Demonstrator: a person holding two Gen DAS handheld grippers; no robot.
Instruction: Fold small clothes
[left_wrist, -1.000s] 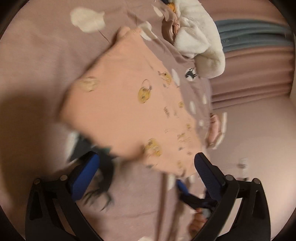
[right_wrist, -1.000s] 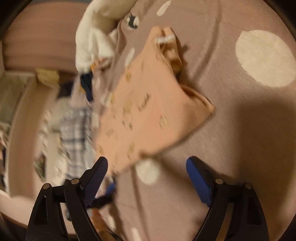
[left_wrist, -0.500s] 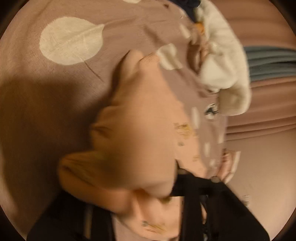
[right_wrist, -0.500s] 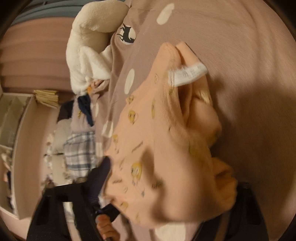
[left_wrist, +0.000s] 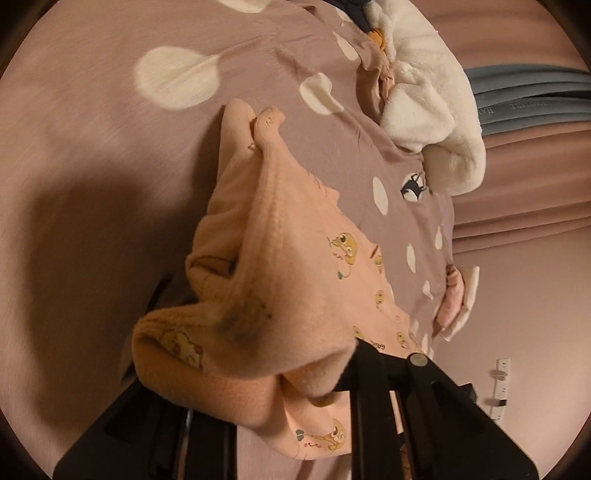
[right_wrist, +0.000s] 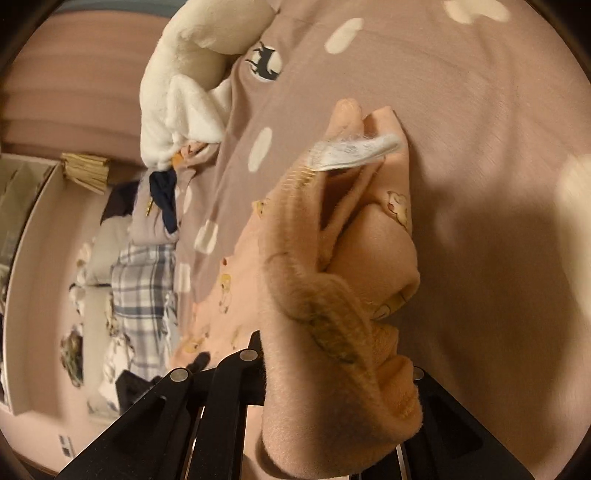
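Note:
A small peach garment (left_wrist: 288, 266) with yellow cartoon prints lies on a mauve bedsheet with white dots (left_wrist: 92, 155). My left gripper (left_wrist: 258, 373) is shut on one bunched near edge of it, and the cloth hides the fingertips. In the right wrist view the same garment (right_wrist: 332, 280) shows a white label (right_wrist: 354, 151) at its far end. My right gripper (right_wrist: 332, 376) is shut on its other near edge, lifted off the sheet, fingertips covered by cloth.
A white fluffy garment (left_wrist: 436, 96) and a dark blue item (right_wrist: 164, 192) lie at the far side of the bed. A plaid cloth (right_wrist: 144, 295) lies beyond the bed edge. A curtain (left_wrist: 535, 206) and wall socket (left_wrist: 500, 384) are behind.
Both grippers were open in front of the flat garment. They moved in, closed on its near edge and lifted it, so the cloth now bunches over the fingers.

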